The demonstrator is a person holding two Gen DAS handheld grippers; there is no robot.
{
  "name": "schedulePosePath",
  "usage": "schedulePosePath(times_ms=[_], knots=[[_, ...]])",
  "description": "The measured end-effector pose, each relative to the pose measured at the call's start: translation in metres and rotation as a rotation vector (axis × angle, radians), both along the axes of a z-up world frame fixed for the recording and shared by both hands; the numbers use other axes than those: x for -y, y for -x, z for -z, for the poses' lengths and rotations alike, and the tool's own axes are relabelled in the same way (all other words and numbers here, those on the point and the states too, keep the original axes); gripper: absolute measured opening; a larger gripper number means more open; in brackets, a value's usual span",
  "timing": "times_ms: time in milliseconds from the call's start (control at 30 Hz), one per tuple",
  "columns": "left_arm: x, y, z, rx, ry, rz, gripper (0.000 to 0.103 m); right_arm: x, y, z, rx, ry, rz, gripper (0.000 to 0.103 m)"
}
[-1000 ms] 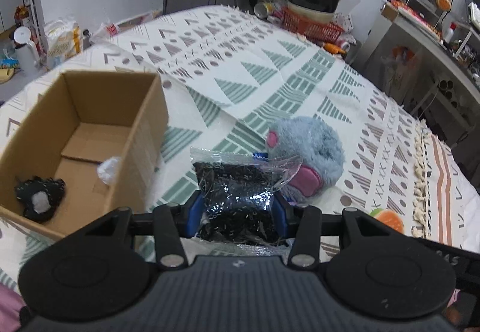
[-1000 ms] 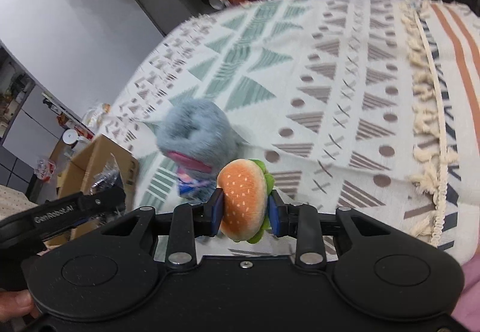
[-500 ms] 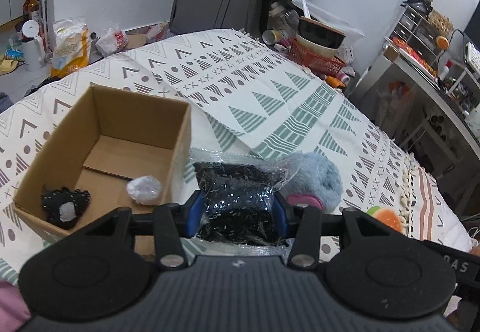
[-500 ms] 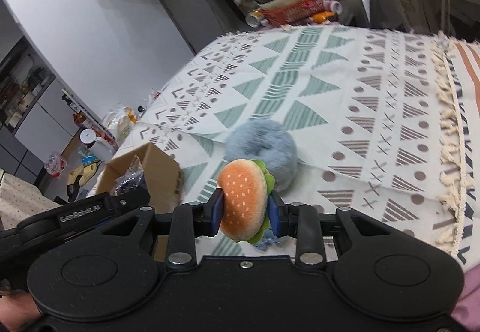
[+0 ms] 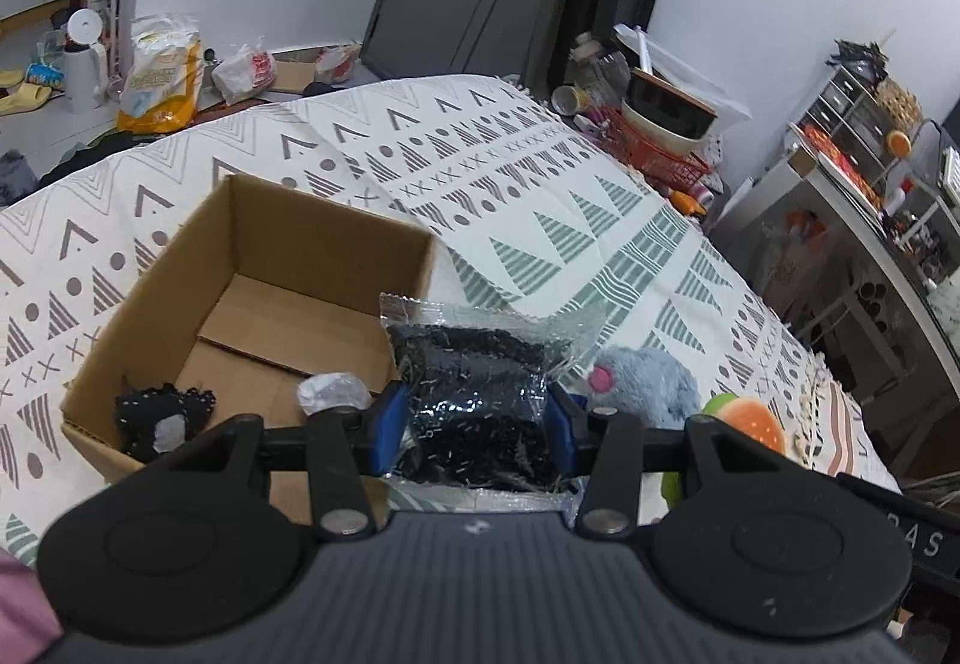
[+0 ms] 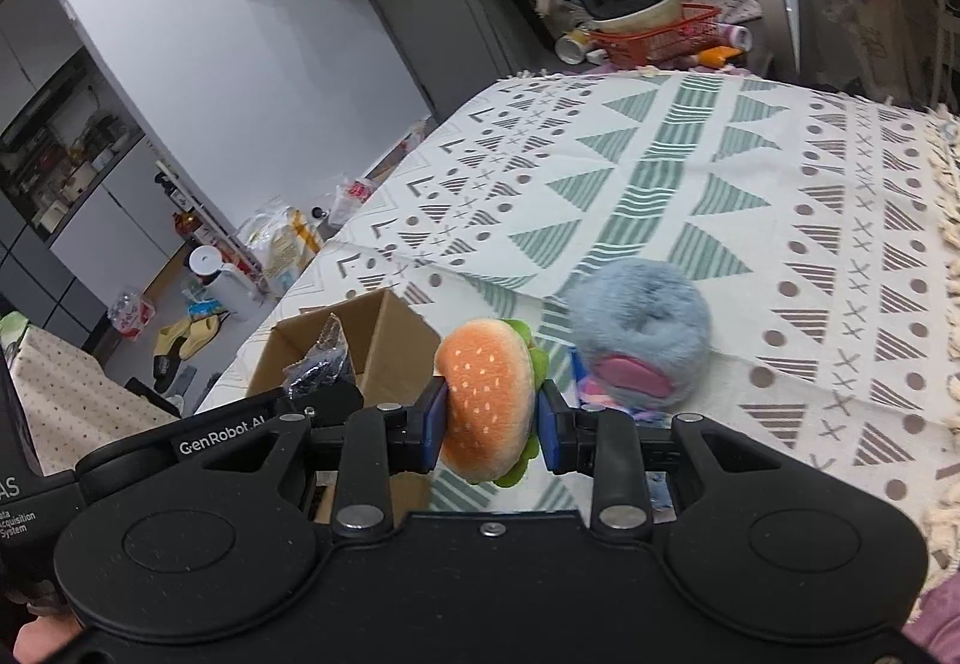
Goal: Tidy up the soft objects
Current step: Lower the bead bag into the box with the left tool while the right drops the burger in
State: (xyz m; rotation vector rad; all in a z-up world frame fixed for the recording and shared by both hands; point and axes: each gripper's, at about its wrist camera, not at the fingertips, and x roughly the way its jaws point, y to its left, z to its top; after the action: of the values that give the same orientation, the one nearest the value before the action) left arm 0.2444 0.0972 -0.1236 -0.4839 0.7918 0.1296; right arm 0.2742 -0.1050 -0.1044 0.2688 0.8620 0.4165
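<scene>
My left gripper (image 5: 474,424) is shut on a clear bag of black beads (image 5: 474,382) and holds it by the right wall of an open cardboard box (image 5: 324,220). The box holds a black knitted piece (image 5: 159,415) and a small white lump (image 5: 333,391). My right gripper (image 6: 489,418) is shut on a plush hamburger (image 6: 489,394), held above the bed; it also shows in the left wrist view (image 5: 741,418). A fluffy blue-grey plush (image 6: 639,331) with pink parts lies on the patterned bedspread (image 6: 690,172), right of the box (image 6: 384,340).
The bedspread's tasselled edge (image 5: 822,400) runs along the right. Beyond the far end stands a red basket (image 5: 657,154) with bowls. A cluttered shelf unit (image 5: 864,184) is at the right. Bags and bottles (image 5: 159,82) stand on the floor at the left.
Both grippers have risen and pulled back while still holding their loads. The left one has shifted toward the box, so more of its inside shows.
</scene>
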Motion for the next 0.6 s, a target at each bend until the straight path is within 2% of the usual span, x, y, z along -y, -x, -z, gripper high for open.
schedulePosePath(times_ms=[167,600], knots=[[-0.019,0.0,0.005,-0.008,0.04,-0.041,0.047,-0.019,-0.003,0.003,0.01,-0.011,-0.038,0.031],[-0.068,0.002,0.012,-0.019,0.11,-0.168,0.047,-0.055,-0.011,0.005,0.007,-0.023,-0.044,0.031]])
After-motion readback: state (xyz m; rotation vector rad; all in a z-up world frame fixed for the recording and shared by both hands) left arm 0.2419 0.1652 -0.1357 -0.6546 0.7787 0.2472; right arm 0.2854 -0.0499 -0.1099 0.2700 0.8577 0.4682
